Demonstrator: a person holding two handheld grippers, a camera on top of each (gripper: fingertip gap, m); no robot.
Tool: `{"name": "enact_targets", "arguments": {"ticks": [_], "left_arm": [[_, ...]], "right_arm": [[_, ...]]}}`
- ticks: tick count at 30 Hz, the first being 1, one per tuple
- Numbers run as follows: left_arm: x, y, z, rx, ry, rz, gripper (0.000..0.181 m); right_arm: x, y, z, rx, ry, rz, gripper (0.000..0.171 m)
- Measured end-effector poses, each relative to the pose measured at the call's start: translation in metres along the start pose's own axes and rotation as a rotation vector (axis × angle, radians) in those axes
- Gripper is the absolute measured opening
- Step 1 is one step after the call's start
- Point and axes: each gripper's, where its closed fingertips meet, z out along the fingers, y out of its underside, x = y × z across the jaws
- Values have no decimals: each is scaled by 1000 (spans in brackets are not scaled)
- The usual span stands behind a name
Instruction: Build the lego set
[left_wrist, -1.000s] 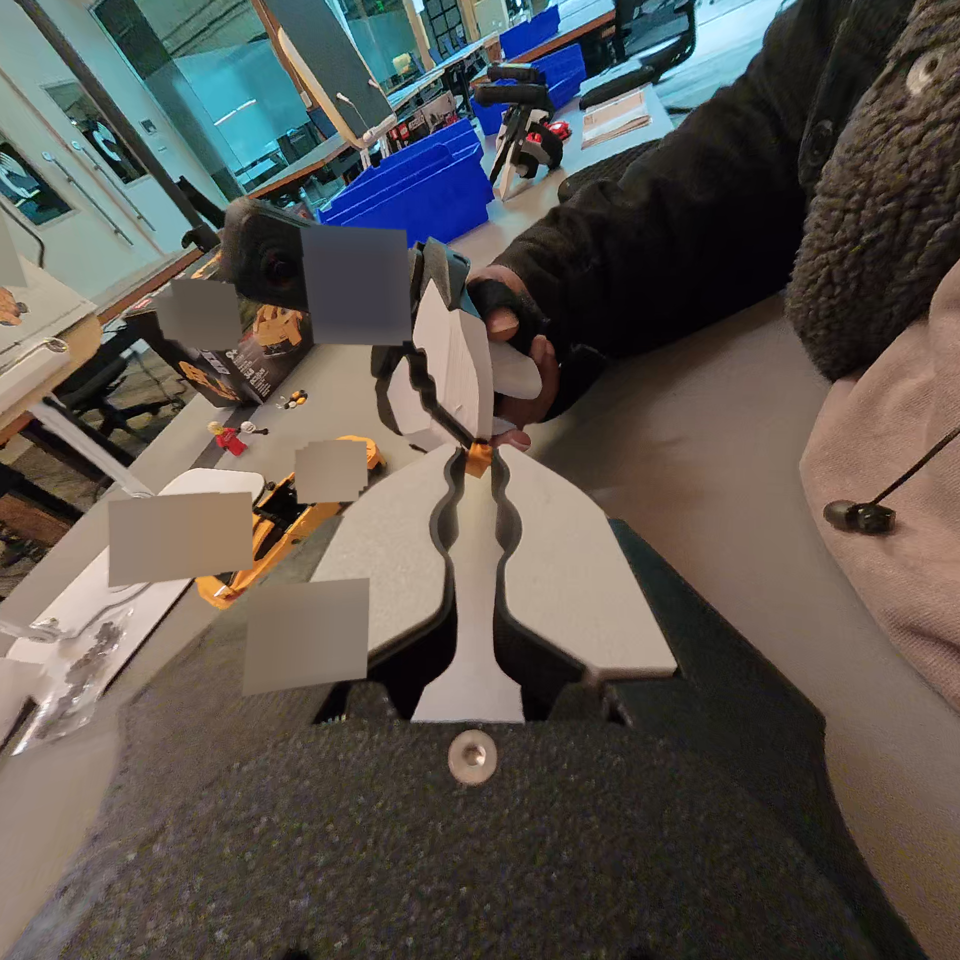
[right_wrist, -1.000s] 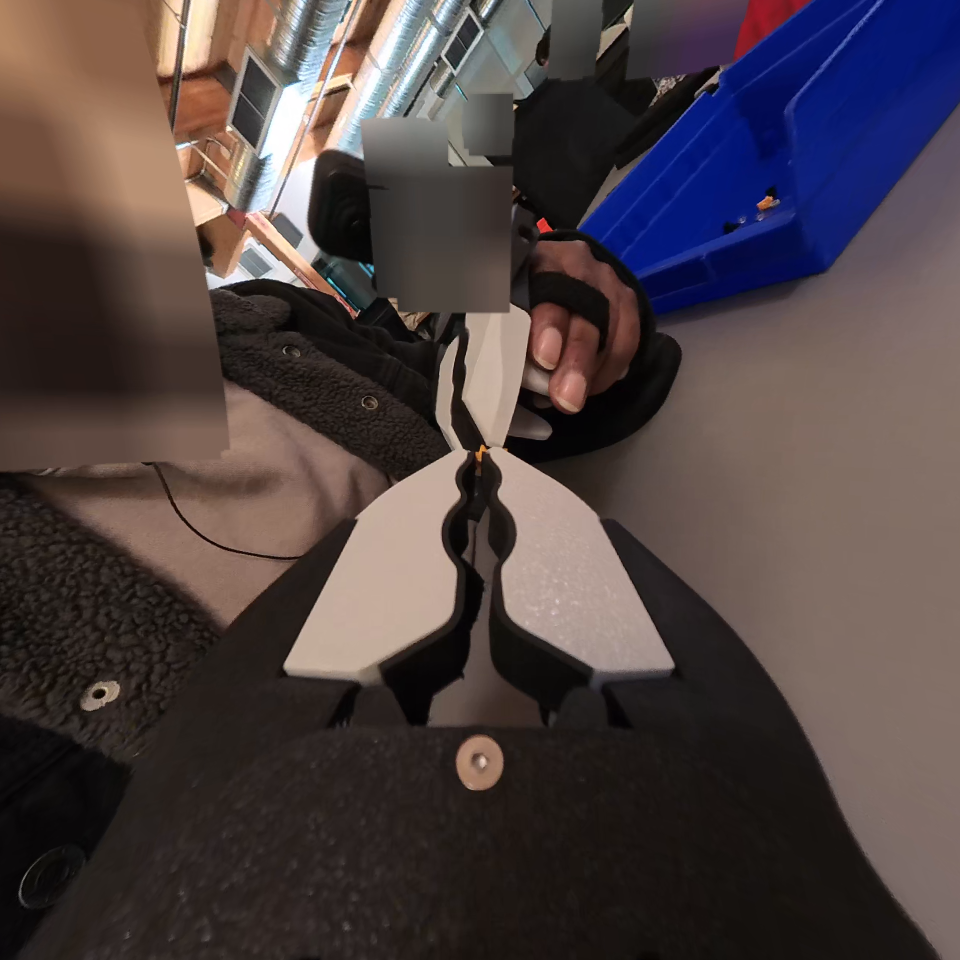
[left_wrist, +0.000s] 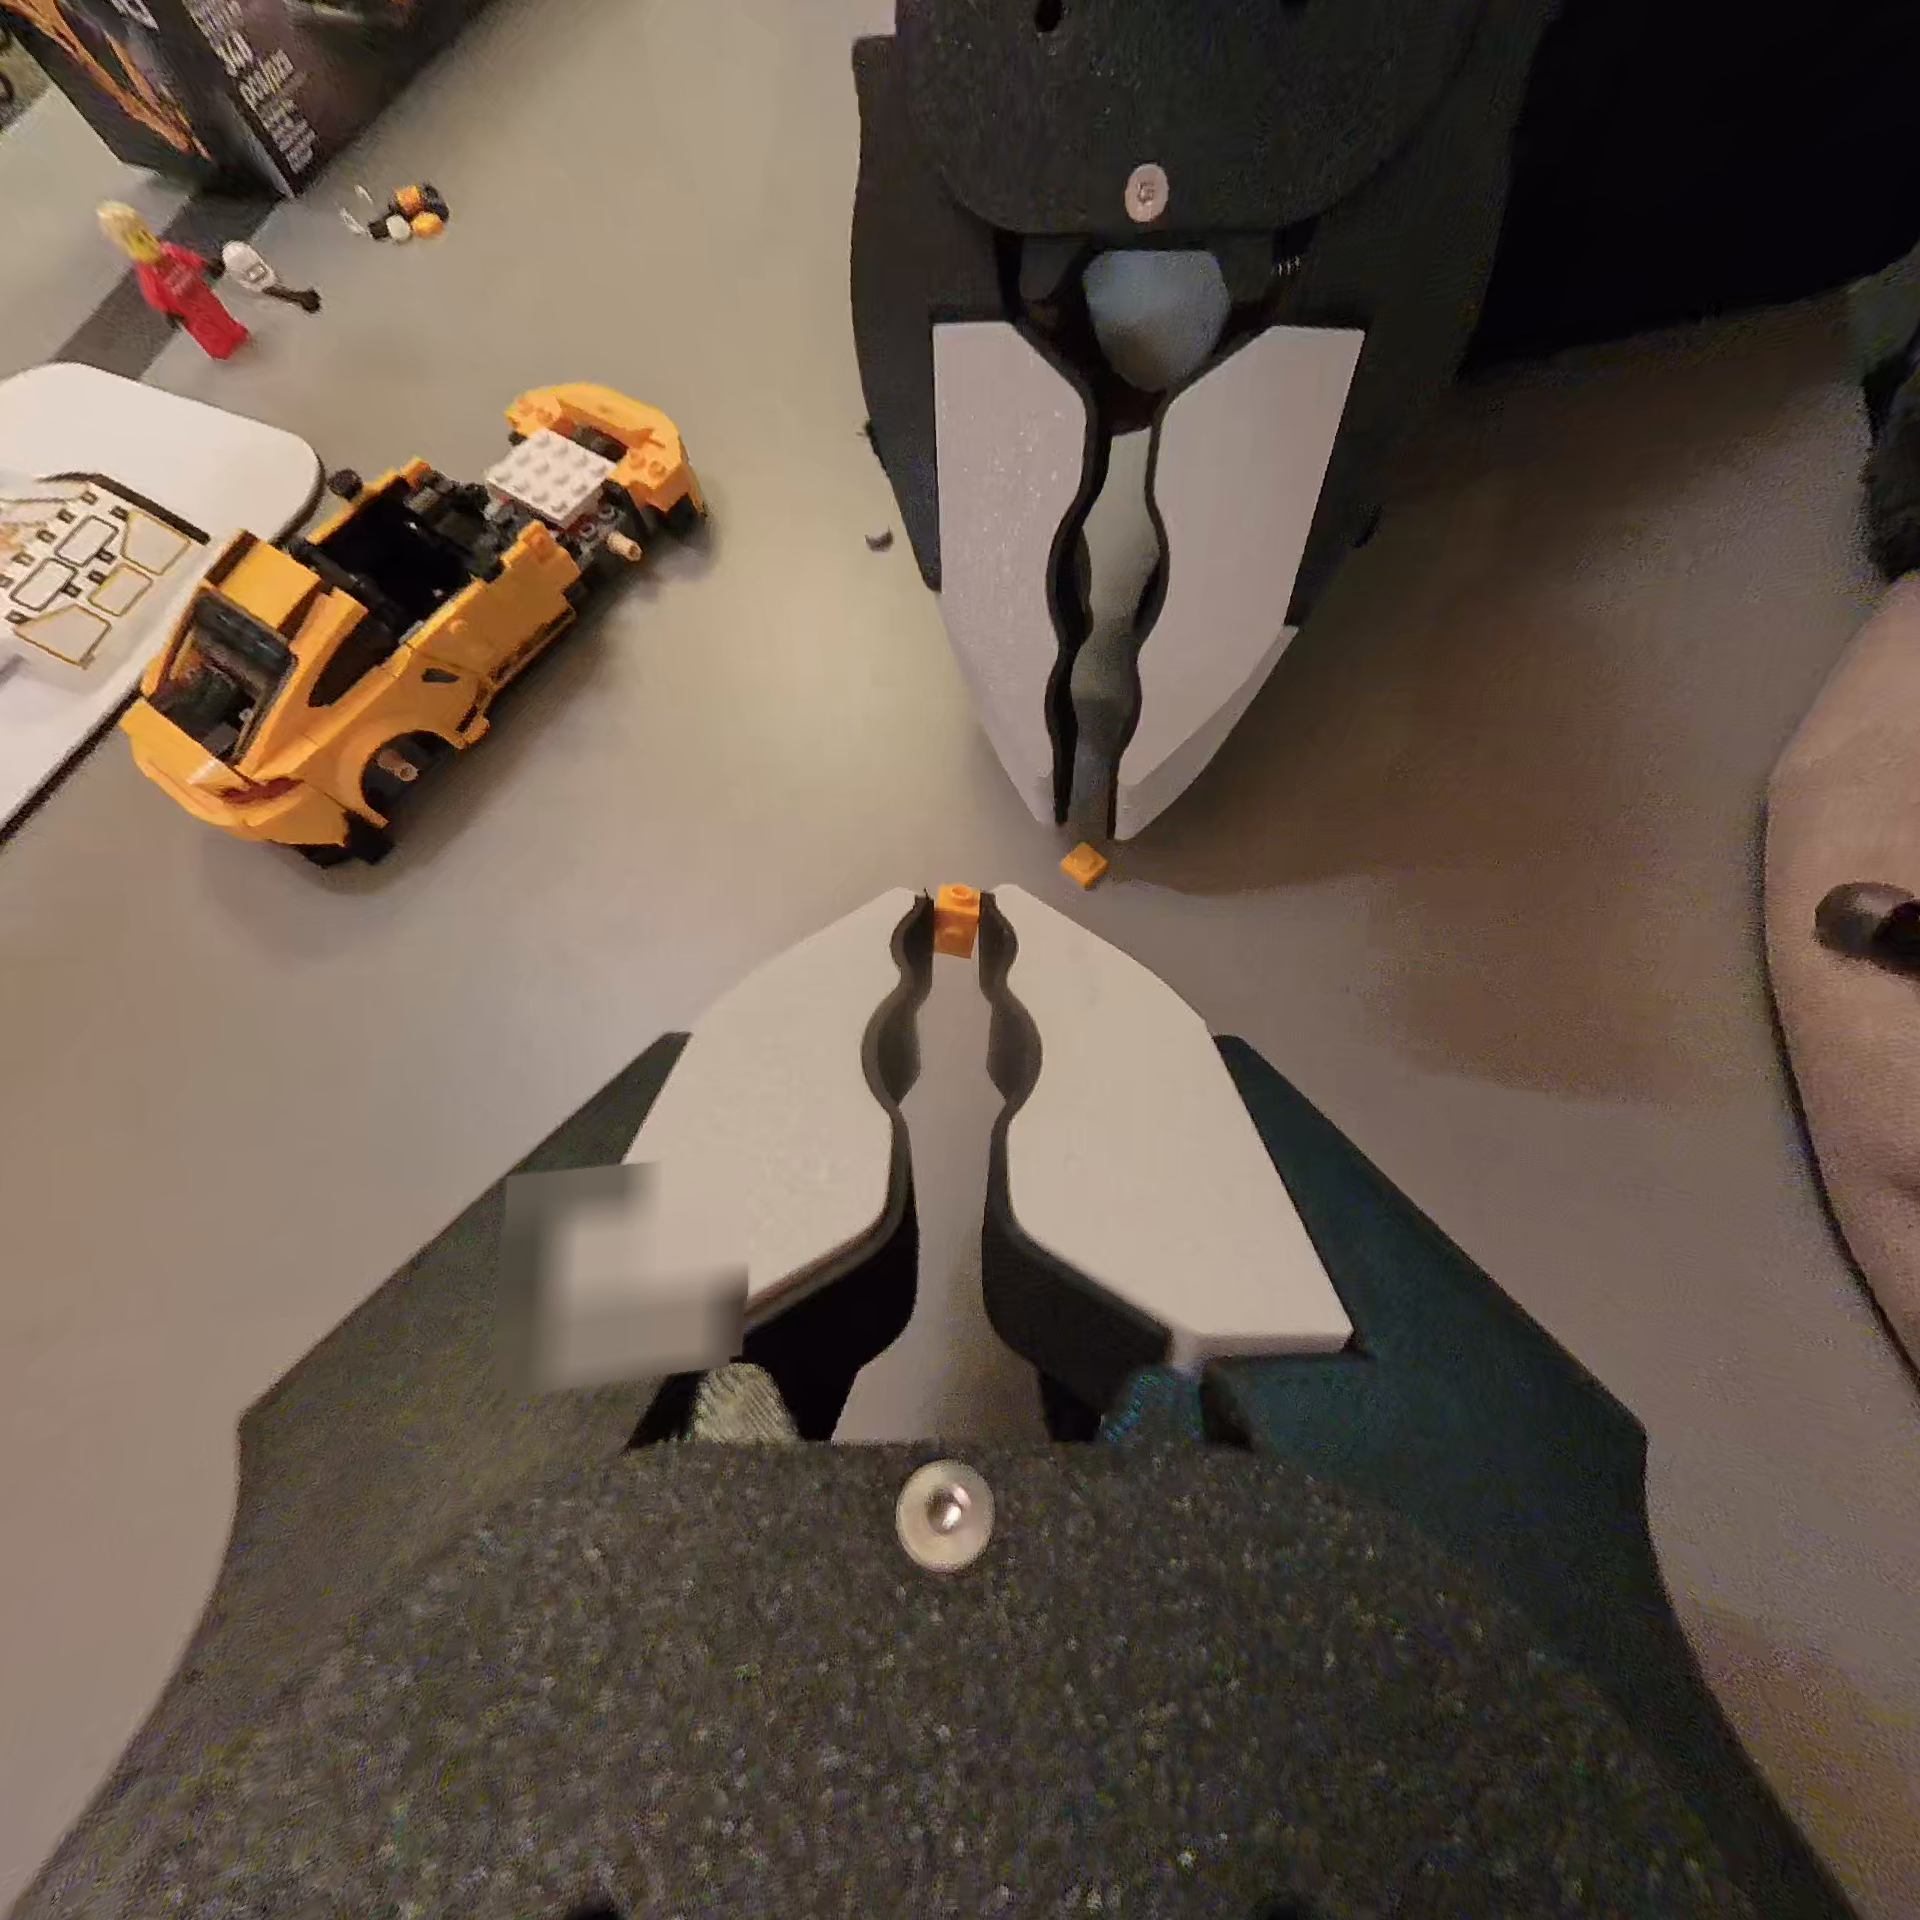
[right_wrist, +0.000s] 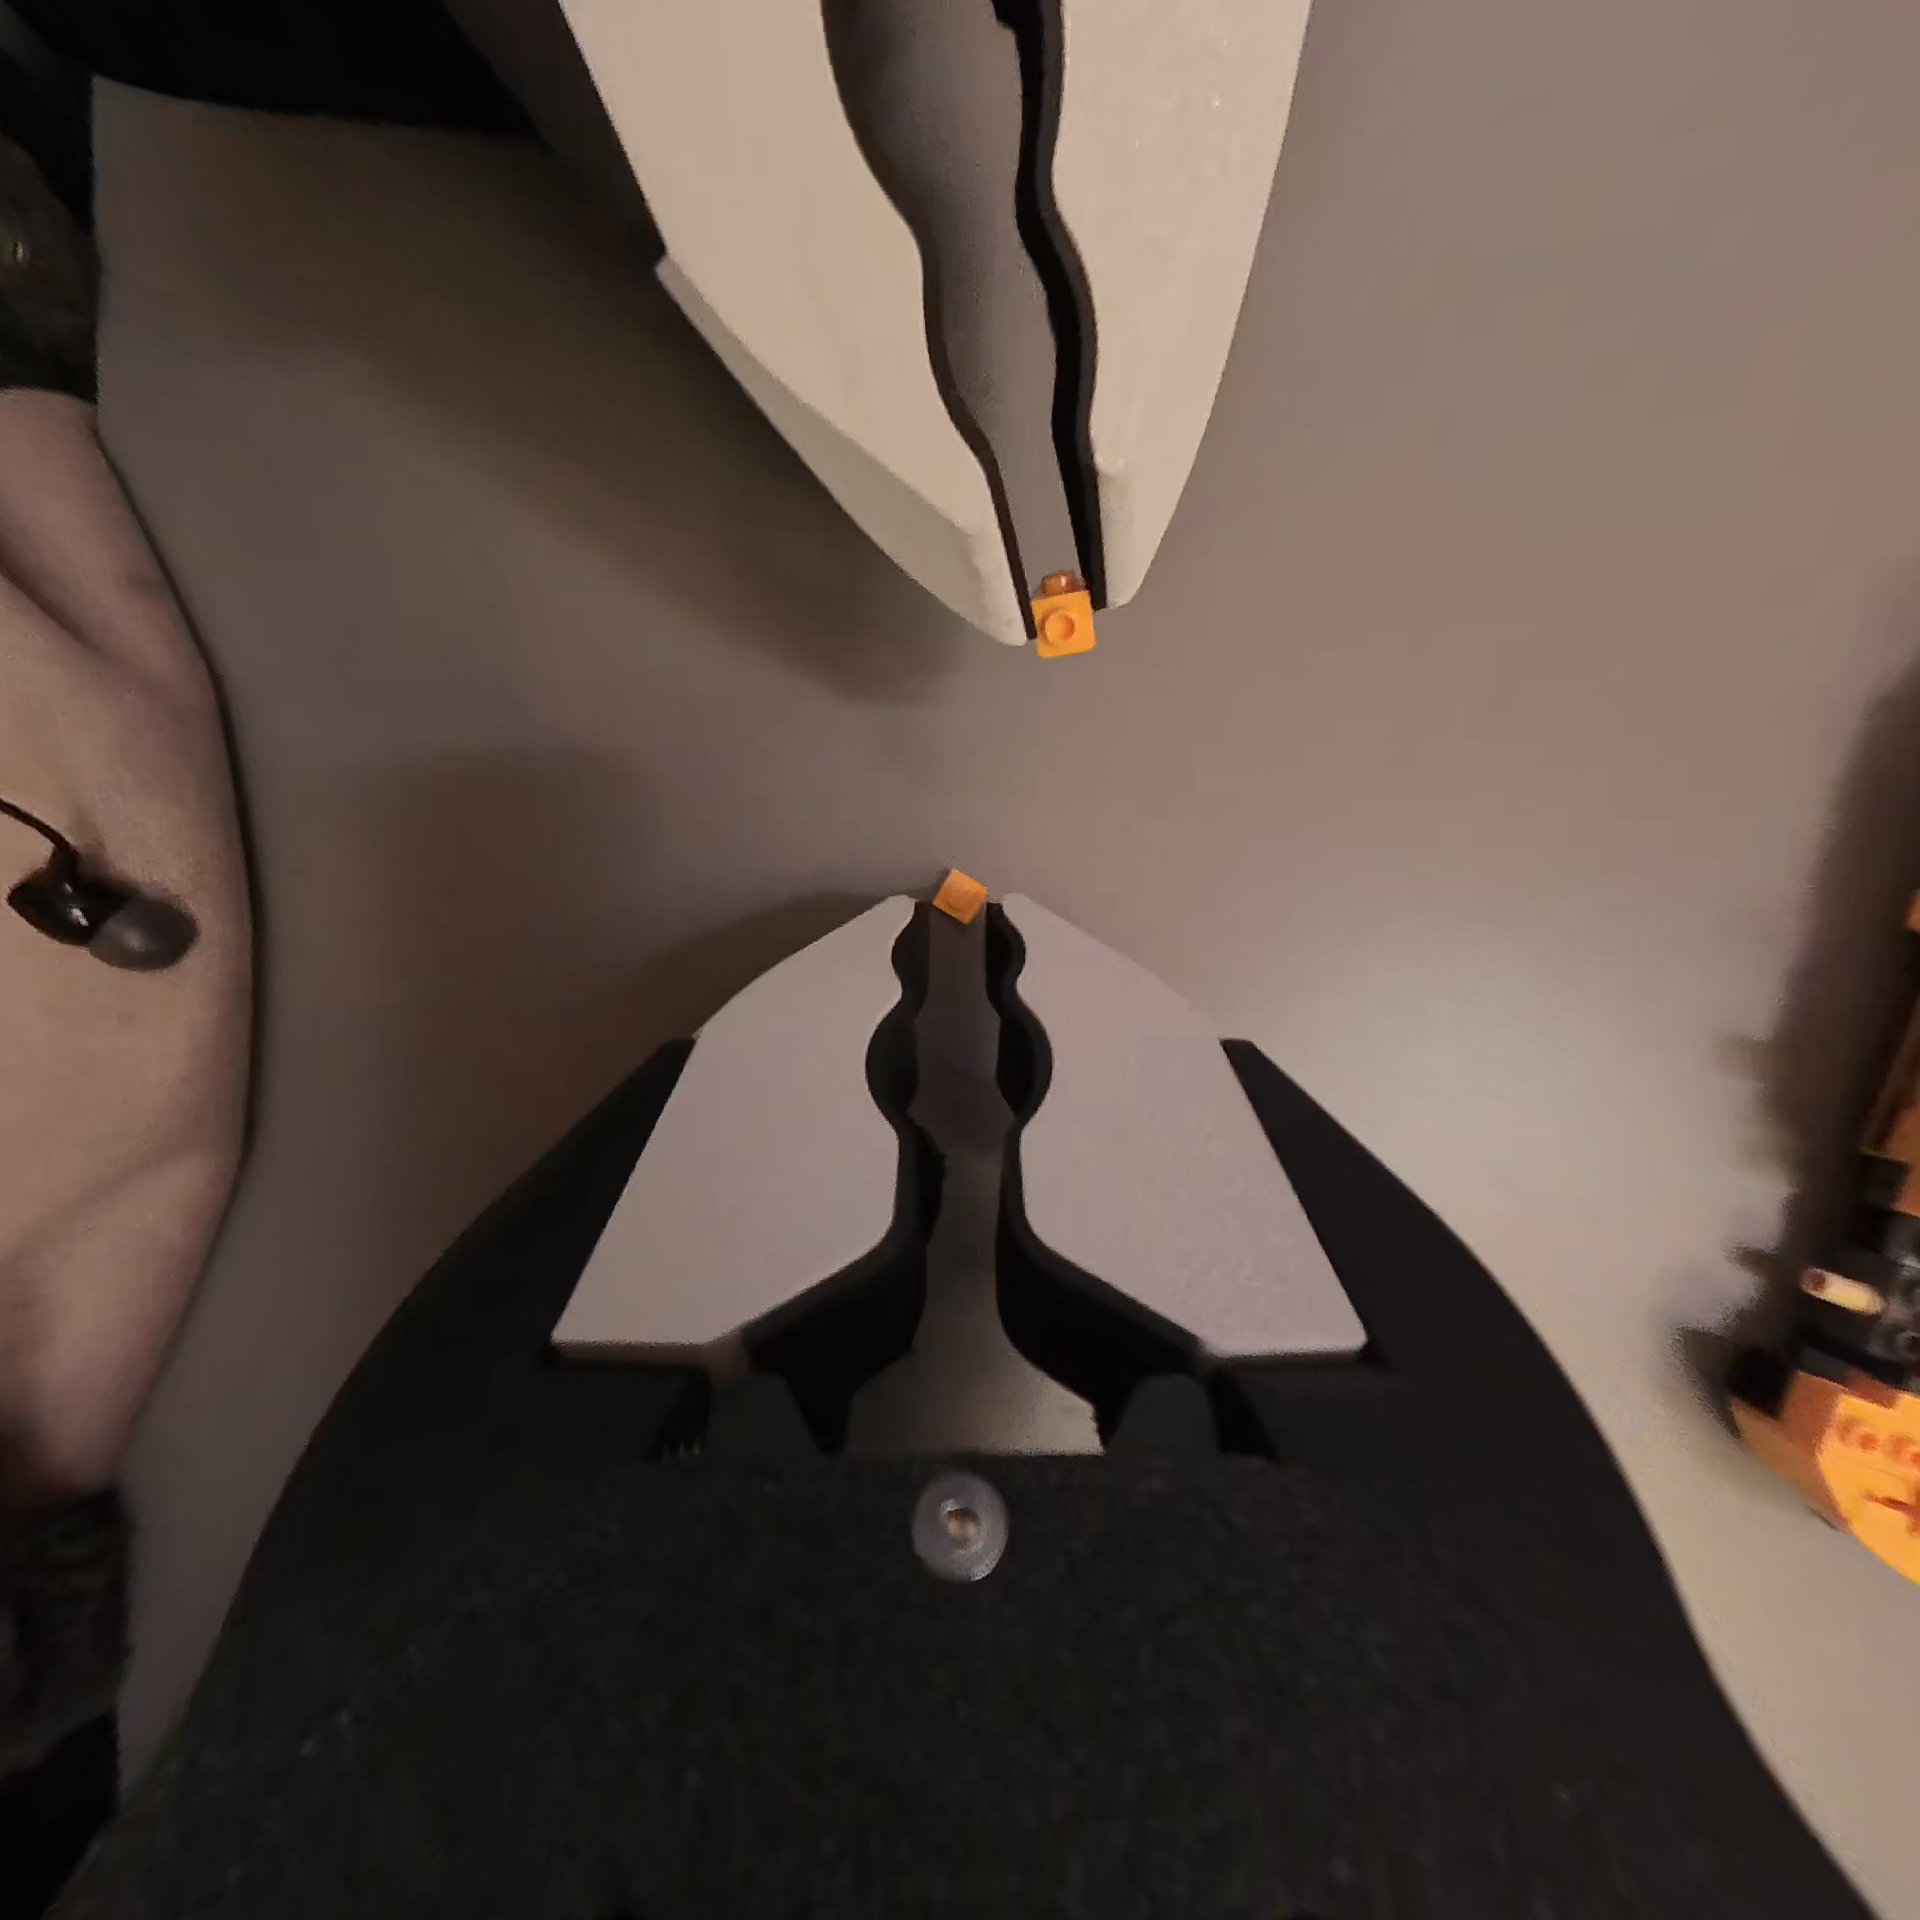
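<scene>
While the small orange brick with a round side stud sits clamped at the tips of the left hand-held gripper, a thin orange plate lies on the smooth grey tabletop just before the right hand-held gripper (its jaws slightly apart). A second ago both pieces met in the air.

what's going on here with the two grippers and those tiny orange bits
A person is building a lego car with two handheld grippers. The left gripper is shut on a small orange brick. The right gripper points at it, with an orange plate at its tips, seemingly lying on the table, not pinched.
</scene>
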Motion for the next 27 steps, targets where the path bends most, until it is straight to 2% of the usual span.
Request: {"name": "enact_targets", "arguments": {"ticks": [5, 19, 24, 27], "left_arm": [[1, 6, 2, -36, 5, -7, 8], [3, 17, 8, -102, 7, -27, 8], [8, 15, 8, -90, 41, -28, 8], [14, 10, 6, -57, 82, -42, 8]], "right_arm": [[1, 6, 7, -77, 33, 48, 13], [0, 1, 11, -117, 106, 104, 8], [0, -2, 10, -51, 80, -2, 7], [-2, -20, -7, 138, 38, -85, 7]]}}
